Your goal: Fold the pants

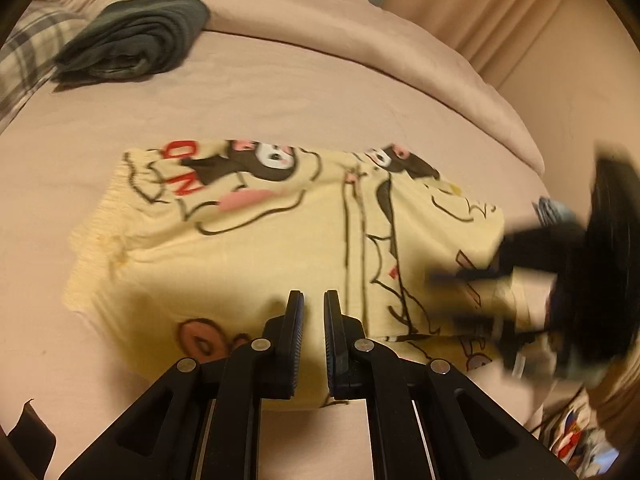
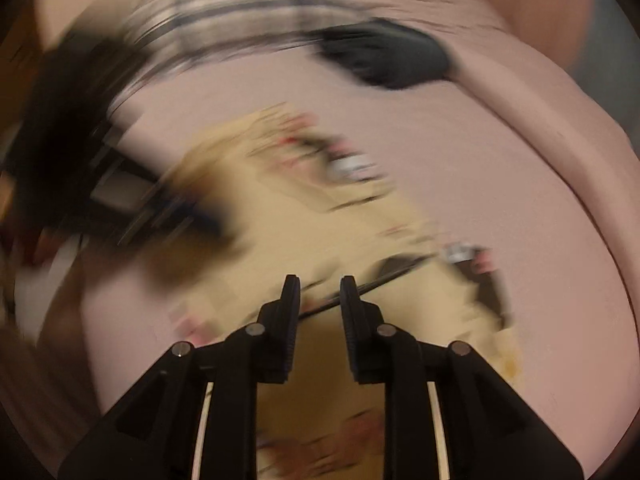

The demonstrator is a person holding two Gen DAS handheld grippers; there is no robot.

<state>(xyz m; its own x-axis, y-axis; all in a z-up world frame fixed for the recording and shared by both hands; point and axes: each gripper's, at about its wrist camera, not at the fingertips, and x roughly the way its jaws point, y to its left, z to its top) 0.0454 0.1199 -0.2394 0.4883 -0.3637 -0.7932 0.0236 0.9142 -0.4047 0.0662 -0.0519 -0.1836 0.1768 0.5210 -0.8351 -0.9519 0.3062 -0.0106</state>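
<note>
Lying below left tool (seemingly empty): pants.

The pants lie on the bed, with folded clothes beyond them, well apart.

Likely a home bedroom: pink bedspread, plaid pillow, folded dark garment, curtains behind.

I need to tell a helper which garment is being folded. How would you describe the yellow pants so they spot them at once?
Start with the pink bed cover. The yellow pants lie folded flat at its middle. Their cartoon print with red letters sets them apart from the plain dark folded garment farther back.
</note>
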